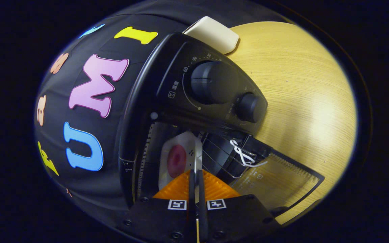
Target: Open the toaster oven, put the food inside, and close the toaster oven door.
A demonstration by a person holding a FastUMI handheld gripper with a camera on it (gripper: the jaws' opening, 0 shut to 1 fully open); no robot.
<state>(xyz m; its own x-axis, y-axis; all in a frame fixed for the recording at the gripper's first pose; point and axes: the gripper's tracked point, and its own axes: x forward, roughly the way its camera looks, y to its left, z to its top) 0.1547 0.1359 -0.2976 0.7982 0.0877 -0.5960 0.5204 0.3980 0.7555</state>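
Observation:
The black toaster oven (pixel 167 84) stands open, and its glass door (pixel 282 179) is folded down onto the table. A small white plate (pixel 181 148) with a round red piece of food (pixel 176 161) sits inside the oven's cavity, over the wire rack (pixel 221 158). My gripper (pixel 195 173) is at the oven's mouth, shut on the plate's near rim, which shows as a thin edge between the two fingers. The view is rolled sideways, so the oven appears tilted.
Two dark knobs (pixel 211 82) (pixel 250 107) sit on the oven's control panel beside the cavity. A white looped cord (pixel 245 153) lies at the door's hinge. A white tray-like object (pixel 214 33) rests behind the oven on the light wooden table (pixel 299 84).

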